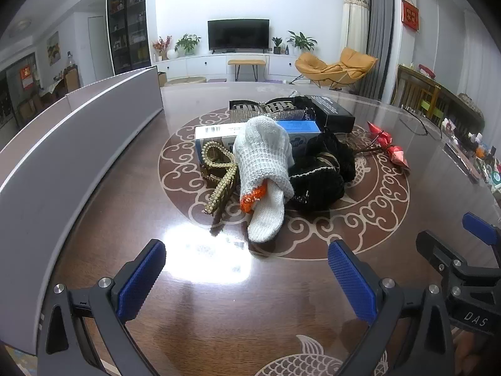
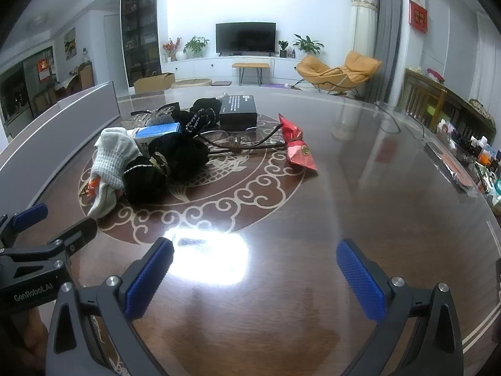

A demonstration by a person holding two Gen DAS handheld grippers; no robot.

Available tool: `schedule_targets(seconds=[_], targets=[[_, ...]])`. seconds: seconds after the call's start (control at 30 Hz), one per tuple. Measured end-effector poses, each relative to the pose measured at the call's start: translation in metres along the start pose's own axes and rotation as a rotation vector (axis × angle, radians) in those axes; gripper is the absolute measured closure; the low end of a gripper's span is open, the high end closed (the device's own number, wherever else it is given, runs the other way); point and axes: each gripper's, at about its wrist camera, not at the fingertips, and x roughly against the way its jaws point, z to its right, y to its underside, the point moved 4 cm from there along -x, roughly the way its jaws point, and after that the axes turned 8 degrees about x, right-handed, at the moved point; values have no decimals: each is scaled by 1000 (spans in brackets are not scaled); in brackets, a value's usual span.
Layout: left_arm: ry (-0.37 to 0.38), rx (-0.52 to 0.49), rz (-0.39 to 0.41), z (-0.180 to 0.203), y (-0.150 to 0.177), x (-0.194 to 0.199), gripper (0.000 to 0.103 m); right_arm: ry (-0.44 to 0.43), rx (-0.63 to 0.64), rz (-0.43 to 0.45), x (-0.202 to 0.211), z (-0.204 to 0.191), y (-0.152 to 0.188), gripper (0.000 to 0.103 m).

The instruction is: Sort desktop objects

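A heap of things lies on the round pattern of the glossy brown table (image 1: 125, 194). In it are a white knitted glove with an orange cuff (image 1: 264, 169), a pearl hair claw (image 1: 219, 175), a blue-and-white box (image 1: 219, 133), black scrunchies (image 1: 319, 169), a black box (image 1: 332, 111) and a red foil packet (image 1: 391, 147). My left gripper (image 1: 247, 269) hovers open in front of the glove, with nothing between its blue pads. Over bare table to the right of the heap, my right gripper (image 2: 255, 272) is open and empty. The glove (image 2: 114, 153), scrunchies (image 2: 175, 156), eyeglasses (image 2: 241, 138) and red packet (image 2: 296, 147) show there too.
A long grey bin (image 1: 62, 144) runs along the table's left side. At the right edge stands a tray of small bottles and clutter (image 2: 469, 156). Each gripper shows at the edge of the other's view. Beyond the table are a TV and an orange chair.
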Motion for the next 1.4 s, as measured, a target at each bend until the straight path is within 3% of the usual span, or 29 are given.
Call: schedule_targets(seconds=[1.4], targets=[[4, 12, -25, -3, 0, -4, 0, -6, -24, -45, -11, 3, 1, 0]])
